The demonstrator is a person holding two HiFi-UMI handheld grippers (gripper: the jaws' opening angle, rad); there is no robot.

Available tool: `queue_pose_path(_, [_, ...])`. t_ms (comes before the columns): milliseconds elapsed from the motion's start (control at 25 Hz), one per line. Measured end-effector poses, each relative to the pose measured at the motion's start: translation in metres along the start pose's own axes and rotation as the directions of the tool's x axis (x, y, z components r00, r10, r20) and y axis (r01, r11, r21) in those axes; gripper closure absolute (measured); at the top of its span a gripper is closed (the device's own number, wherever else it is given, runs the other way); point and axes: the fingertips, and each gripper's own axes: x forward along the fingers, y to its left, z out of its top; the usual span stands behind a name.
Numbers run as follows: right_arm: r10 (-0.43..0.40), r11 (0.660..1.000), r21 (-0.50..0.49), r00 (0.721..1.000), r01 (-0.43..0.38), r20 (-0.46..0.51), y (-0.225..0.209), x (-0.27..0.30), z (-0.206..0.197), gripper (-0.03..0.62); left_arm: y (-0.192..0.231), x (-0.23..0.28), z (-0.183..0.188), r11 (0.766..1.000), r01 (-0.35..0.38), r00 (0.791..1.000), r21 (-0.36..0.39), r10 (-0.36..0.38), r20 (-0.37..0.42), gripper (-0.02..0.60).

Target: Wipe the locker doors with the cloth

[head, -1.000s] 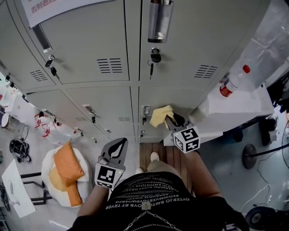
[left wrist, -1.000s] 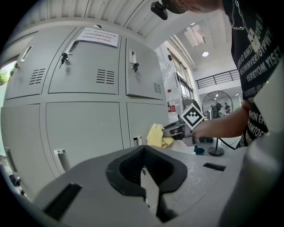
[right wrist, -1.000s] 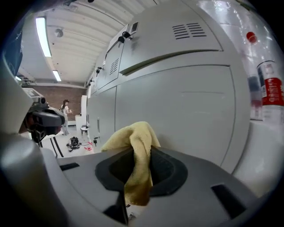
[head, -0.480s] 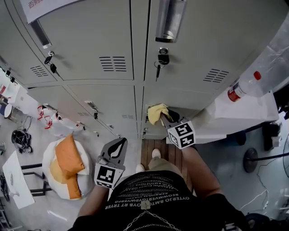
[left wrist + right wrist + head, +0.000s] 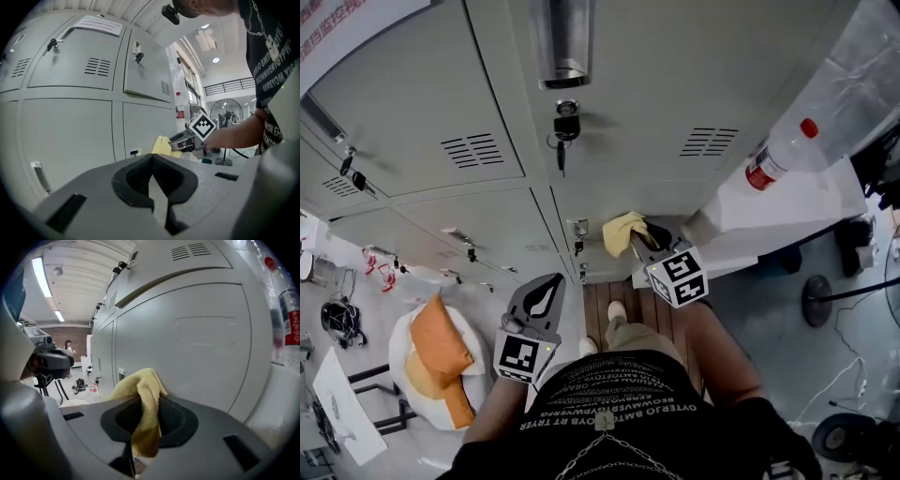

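A person in a black printed shirt is standing on a wooden platform (image 5: 649, 317) in front of a bank of grey lockers, holding a tool in each hand. The left tool (image 5: 549, 289) is hanging low near the person's hip, well short of the lockers. Its jaws are meeting at the tips with nothing between them. Off to its left, an orange and white cushion (image 5: 439, 354) is lying on the floor.

The right tool (image 5: 645, 236) is reaching forward with its jaws clamping a yellow cloth (image 5: 622, 232). The cloth is bunching out past the jaw tips, and a loose tail is drooping down between the pads. The bunched end is pressing against the lower locker door (image 5: 623, 199) straight ahead of the right tool, just beside that door's small lock (image 5: 578, 228) near its left edge.

To the right of that tool, a white surface (image 5: 787, 214) is carrying a clear bottle (image 5: 778, 155) with a red cap and red label, which is leaning beside plastic wrapping. Above and beyond the right tool, the upper locker door (image 5: 675, 84) is showing a vent grille, and a bunch of keys (image 5: 562, 133) is dangling from its lock under a metal handle (image 5: 562, 42). Farther to the left, more locker doors are running off in a row, some with keys in their locks. A notice with red print is sticking to the top left one.
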Motion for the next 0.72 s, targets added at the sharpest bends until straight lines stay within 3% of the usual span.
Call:
queue_pose_path(440, [-0.158, 0.987, 0.013, 0.987, 0.158, -0.029, -0.056, -0.041, -0.022, 0.513, -0.042, 0.057, 0.02, 0.988, 0.149, 0.989, 0.044, -0.149, 0.007, 0.578])
queue_pose_path(720, [-0.187, 0.981, 0.041, 0.982, 0.189, -0.04, -0.074, -0.057, -0.033, 0.517, -0.048, 0.063, 0.034, 0.988, 0.145, 0.989, 0.044, -0.146, 0.028, 0.578])
